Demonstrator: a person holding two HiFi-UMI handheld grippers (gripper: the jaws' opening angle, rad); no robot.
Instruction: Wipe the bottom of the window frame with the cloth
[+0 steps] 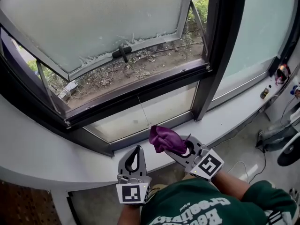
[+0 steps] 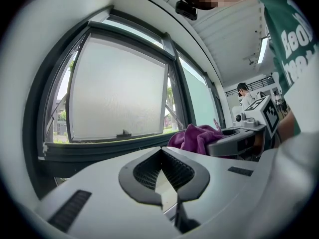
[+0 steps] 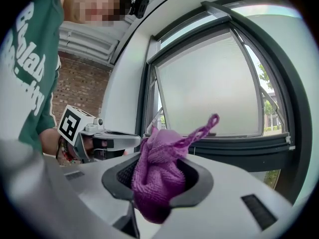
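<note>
A bunched purple cloth point(image 1: 165, 138) is clamped in my right gripper point(image 1: 185, 147), which is shut on it just above the white sill point(image 1: 42, 149). In the right gripper view the cloth point(image 3: 158, 176) fills the jaws and one corner sticks up. My left gripper point(image 1: 137, 149) hovers beside it to the left, shut with nothing in it; its tips point(image 2: 160, 151) meet in the left gripper view. The dark bottom rail of the window frame point(image 1: 136, 98) runs ahead of both grippers, below the open frosted sash point(image 1: 93, 22). The left gripper view also catches the cloth point(image 2: 195, 136).
A black handle point(image 1: 123, 53) sits on the sash's lower edge. Dry debris lies outside under the sash. A thick dark mullion point(image 1: 220, 50) stands to the right. Cables and small devices point(image 1: 281, 74) rest at the sill's far right, a fan point(image 1: 289, 151) below. Another person point(image 2: 245, 91) stands far off.
</note>
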